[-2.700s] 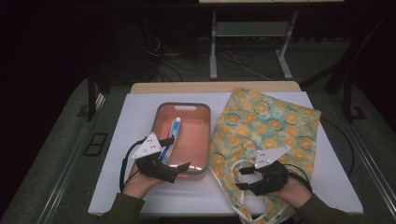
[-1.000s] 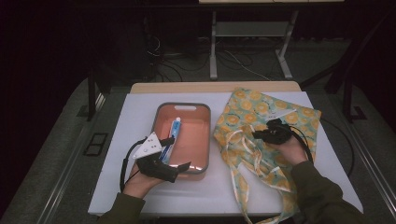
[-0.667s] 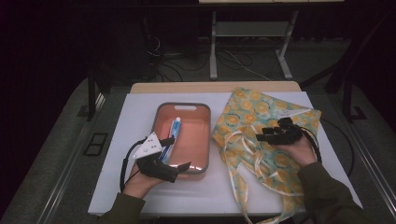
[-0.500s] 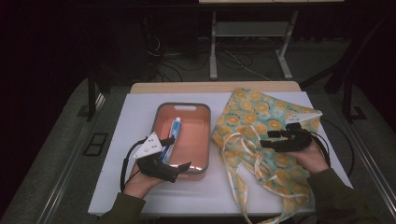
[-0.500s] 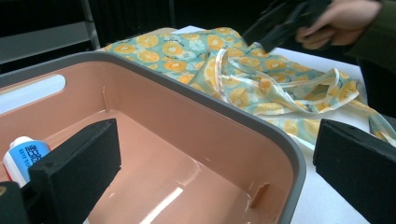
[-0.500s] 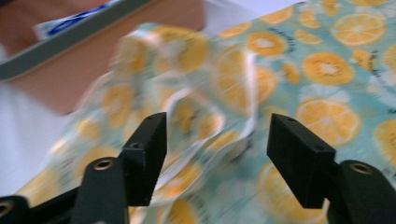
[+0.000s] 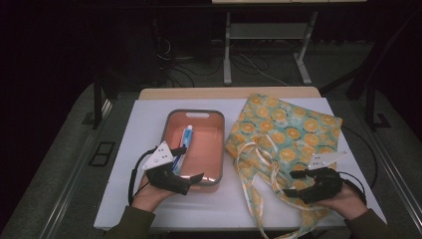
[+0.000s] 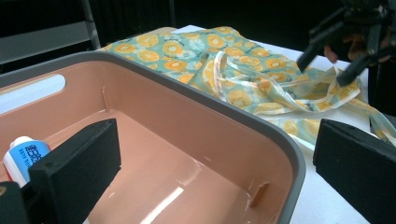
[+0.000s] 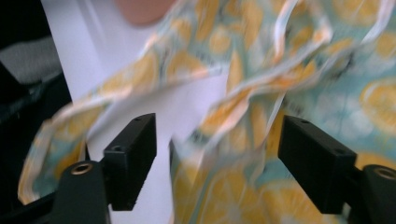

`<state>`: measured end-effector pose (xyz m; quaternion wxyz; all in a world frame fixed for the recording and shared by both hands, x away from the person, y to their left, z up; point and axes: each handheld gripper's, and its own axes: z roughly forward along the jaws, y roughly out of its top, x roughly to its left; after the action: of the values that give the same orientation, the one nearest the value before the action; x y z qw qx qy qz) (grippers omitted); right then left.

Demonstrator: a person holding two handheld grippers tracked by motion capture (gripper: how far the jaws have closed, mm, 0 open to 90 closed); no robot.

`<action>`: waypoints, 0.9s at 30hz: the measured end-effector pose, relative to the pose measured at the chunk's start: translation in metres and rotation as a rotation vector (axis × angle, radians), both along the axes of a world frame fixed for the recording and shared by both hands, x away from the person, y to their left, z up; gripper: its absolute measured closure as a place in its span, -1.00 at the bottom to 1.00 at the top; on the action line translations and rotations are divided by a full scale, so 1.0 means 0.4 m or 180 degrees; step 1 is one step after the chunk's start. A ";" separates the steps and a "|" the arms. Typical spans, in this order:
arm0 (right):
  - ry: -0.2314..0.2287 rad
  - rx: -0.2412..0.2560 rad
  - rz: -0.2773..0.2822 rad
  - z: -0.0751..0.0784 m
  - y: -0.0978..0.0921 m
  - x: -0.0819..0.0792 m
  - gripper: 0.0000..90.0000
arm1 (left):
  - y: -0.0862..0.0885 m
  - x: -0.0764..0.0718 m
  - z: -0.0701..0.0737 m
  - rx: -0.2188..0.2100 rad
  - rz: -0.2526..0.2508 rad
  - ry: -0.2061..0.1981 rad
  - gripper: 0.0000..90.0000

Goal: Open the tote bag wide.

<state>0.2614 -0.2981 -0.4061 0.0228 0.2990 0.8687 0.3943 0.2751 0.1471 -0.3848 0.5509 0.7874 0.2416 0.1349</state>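
Fabric printed with oranges, the tote bag (image 7: 283,144) lies limp and light across the right half of the white tabletop (image 7: 139,134), and I judge it will sag and slide unless I pinch a strap or the hem. Low in the frame, my right gripper (image 7: 292,183) hovers over its pale straps (image 7: 249,154) with fingers spread, nothing pinched. Left of centre, my left gripper (image 7: 188,163) straddles the near rim of the pink bin (image 7: 171,122), fingers apart, a toothpaste tube (image 7: 185,138) lying inside.
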 end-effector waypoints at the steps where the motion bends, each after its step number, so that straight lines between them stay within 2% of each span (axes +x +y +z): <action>1: 0.0013 -0.0065 0.0007 -0.007 -0.001 -0.006 -0.23 | 0.000 0.000 0.000 0.0000 0.0001 0.0000 -1.00; 4: 0.0027 -0.0167 0.0063 -0.023 -0.010 -0.015 0.51 | 0.000 0.000 0.000 0.0000 0.0004 0.0002 -1.00; 6: -0.0045 -0.0136 0.0041 -0.015 -0.017 -0.011 0.81 | 0.000 0.000 0.000 0.0002 0.0004 0.0001 -1.00; 7: -0.0103 -0.0108 0.0017 -0.006 -0.020 -0.007 0.88 | 0.000 0.000 0.000 0.0005 0.0003 0.0000 -1.00; 10: -0.0254 0.0021 -0.0108 0.026 -0.036 0.020 0.94 | -0.001 0.000 0.000 -0.0002 0.0011 0.0002 -1.00; 13: -0.0364 0.0078 -0.0325 0.047 -0.059 0.067 0.96 | -0.002 0.000 0.001 0.0012 0.0005 -0.0001 -1.00; 16: -0.0408 0.0022 -0.0561 0.045 -0.081 0.120 0.96 | -0.004 0.001 0.001 0.0023 -0.0001 -0.0007 -1.00; 18: -0.0374 -0.0022 -0.0725 0.030 -0.098 0.158 0.96 | -0.004 0.001 0.000 0.0019 -0.0001 -0.0007 -1.00; 22: -0.0262 -0.0236 -0.1013 -0.021 -0.123 0.222 0.97 | -0.003 0.002 0.000 0.0017 0.0000 -0.0001 -1.00; 25: -0.0106 -0.0369 -0.1102 -0.064 -0.130 0.250 0.97 | -0.003 0.002 0.000 0.0017 0.0000 -0.0004 -1.00; 27: -0.0033 -0.0484 -0.1100 -0.088 -0.130 0.256 0.96 | -0.003 0.002 0.000 0.0017 -0.0003 -0.0005 -1.00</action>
<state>0.3639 -0.3500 -0.4411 0.1173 0.4391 0.8316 0.3192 0.2758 0.1457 -0.3848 0.5490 0.7888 0.2405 0.1360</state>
